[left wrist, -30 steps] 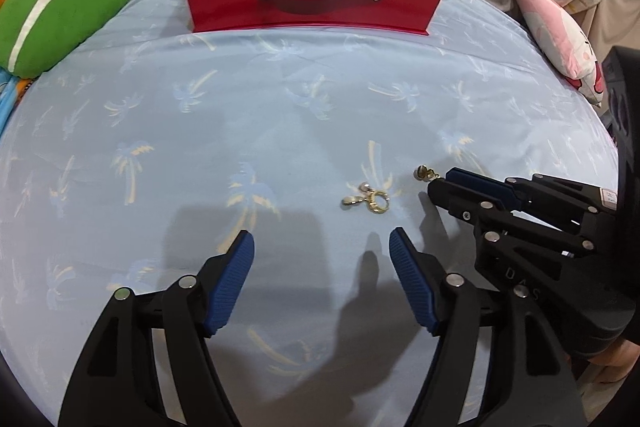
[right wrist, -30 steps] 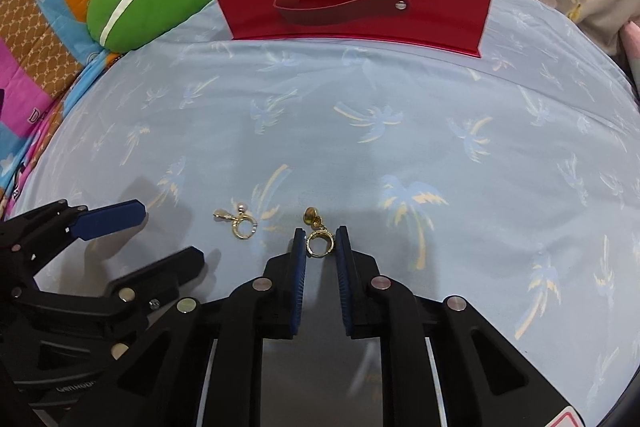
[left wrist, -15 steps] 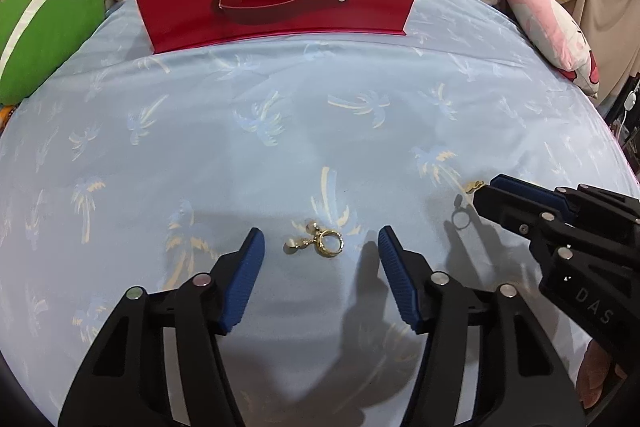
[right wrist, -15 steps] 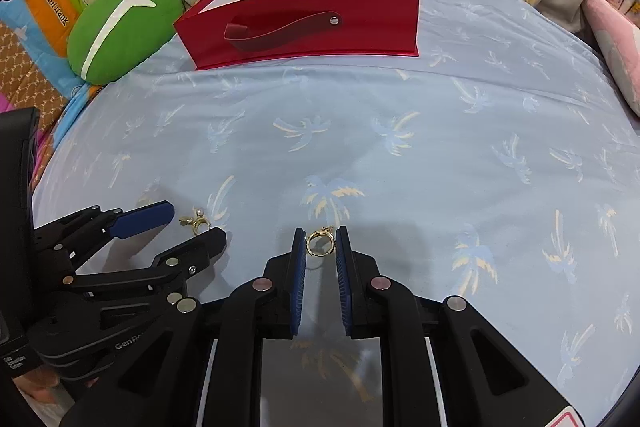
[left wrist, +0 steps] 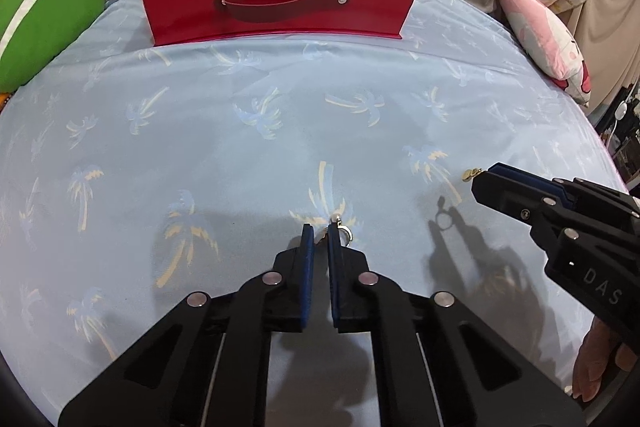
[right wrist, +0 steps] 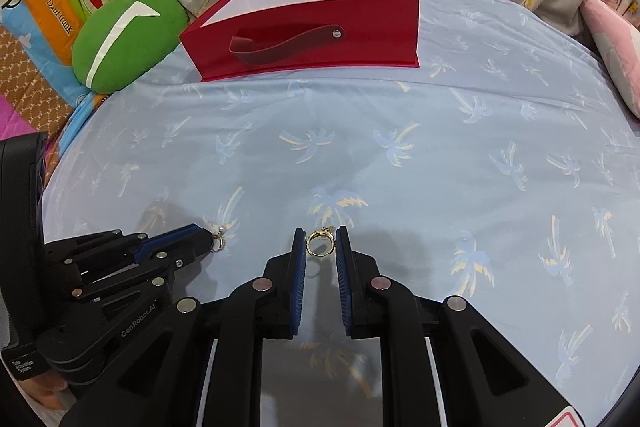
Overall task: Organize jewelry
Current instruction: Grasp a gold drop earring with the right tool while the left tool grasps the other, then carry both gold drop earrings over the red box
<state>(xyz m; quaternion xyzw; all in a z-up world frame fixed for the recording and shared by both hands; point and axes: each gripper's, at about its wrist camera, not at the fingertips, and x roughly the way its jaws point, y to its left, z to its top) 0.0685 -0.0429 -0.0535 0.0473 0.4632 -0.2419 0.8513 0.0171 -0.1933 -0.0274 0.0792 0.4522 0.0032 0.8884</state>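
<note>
Gold is pinched in both claws at once. The right claw (right wrist: 321, 242) has its blue pads drawn in on a gold ring (right wrist: 320, 243), which stands upright between the tips with daylight showing through its hoop; it looks lifted clear of the bed, since its shadow falls apart from it on the blue palm-print sheet (left wrist: 240, 155). The left claw (left wrist: 319, 241) is closed almost pad to pad on a small gold earring (left wrist: 343, 231), most of which is hidden between the pads, with only a little hoop poking out at about two o'clock from the tips. From the right wrist view that same earring (right wrist: 218, 241) dangles off the very end of the left claw's fingers, right down at the sheet; I cannot tell whether it is off the fabric.

By my reckoning the job is at its midpoint: both pieces are picked up, neither is put away. The red box (left wrist: 280, 7) sits open at twelve o'clock from both claws, well apart from them at the far edge of the bed, and nothing can be seen inside it from here. What is left is the carry across the sheet and the drop into the box. The left claw's hold looks like the thinner one, so that earring could slip on the way.
</note>
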